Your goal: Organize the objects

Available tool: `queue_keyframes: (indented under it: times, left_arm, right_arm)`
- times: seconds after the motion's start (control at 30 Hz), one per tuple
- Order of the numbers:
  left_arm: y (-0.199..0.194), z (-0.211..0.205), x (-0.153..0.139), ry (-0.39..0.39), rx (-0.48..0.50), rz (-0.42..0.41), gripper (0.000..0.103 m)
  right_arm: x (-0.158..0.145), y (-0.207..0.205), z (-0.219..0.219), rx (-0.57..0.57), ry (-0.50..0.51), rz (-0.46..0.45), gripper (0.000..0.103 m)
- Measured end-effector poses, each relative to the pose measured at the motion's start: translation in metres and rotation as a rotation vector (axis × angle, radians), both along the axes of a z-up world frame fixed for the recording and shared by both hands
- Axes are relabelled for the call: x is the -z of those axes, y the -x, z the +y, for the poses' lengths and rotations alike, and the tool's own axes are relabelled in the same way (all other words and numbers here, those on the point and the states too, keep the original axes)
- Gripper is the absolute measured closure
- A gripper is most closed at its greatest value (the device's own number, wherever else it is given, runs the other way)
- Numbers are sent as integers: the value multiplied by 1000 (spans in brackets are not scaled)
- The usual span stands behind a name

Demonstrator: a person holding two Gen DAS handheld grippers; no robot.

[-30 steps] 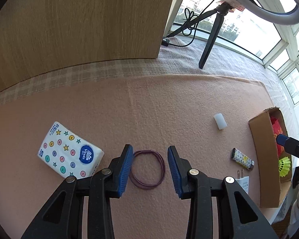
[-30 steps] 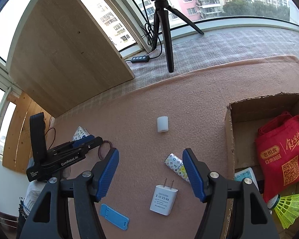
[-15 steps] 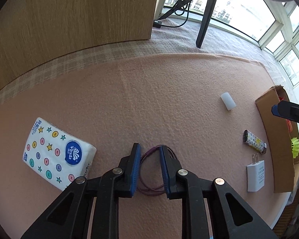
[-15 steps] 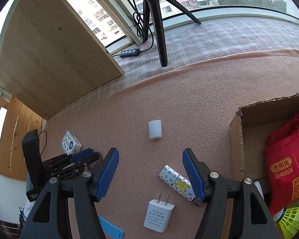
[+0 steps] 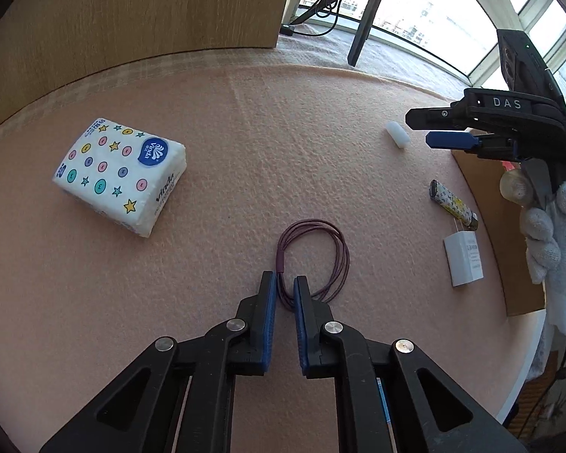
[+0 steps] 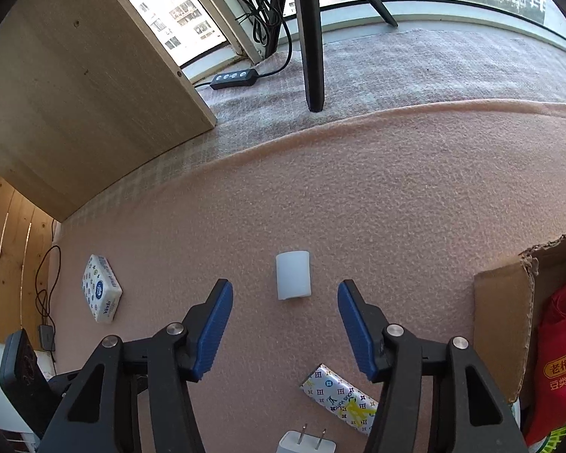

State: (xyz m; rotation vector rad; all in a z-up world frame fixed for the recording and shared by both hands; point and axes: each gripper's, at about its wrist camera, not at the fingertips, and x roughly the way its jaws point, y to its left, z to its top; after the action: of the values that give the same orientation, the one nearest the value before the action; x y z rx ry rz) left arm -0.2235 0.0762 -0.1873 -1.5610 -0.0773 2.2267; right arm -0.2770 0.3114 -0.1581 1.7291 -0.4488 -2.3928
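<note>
Pink fleece blanket [image 5: 169,302], window-side wooden panel [image 5: 132,11], left claw [image 5: 283,287] pinching hair tie [image 5: 320,241], right claw [image 6: 283,294] spread wide

purple hair tie [image 5: 313,256] | looped, flat on mat | near strand pinched

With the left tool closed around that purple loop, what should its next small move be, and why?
Probably lift straight up a little. The left tool pinches one strand of the purple hair tie, whose loop lies flat on the pink blanket; a short lift would confirm the grip before carrying it toward the cardboard box.
</note>
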Motion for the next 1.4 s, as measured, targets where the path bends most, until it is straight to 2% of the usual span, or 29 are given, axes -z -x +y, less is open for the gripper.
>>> queue_keyframes:
  times: [0.2, 0.3, 0.4, 0.5, 0.63, 0.73, 1.2, 1.4]
  left_arm:
    - [-8, -13, 0, -15, -24, -17, 98]
    - [-12, -12, -1, 6, -23, -11, 98]
    - [-15, -12, -2, 19, -21, -6, 98]
    - [-15, -13, -1, 22, -29, -7, 99]
    - [-16, -10, -3, 45, -24, 2, 100]
    - [-17, -10, -4, 59, -26, 10, 100]
    - [-27, -27, -26, 18, -76, 39, 100]
    - [-32, -28, -44, -2, -82, 64, 100]
  right_arm:
    - [10, 14, -7, -14, -61, -10, 52]
    - [13, 18, -12, -26, -100, -9, 57]
    - [13, 18, -19, -54, -133, -8, 67]
    - [13, 14, -29, -98, -164, -7, 81]
    - [12, 7, -36, -130, -206, 19, 88]
    - [9, 2, -35, -129, -179, 33, 92]
    - [-28, -56, -33, -151, -34, 95, 93]
    - [-50, -89, -29, -168, -7, 139, 93]
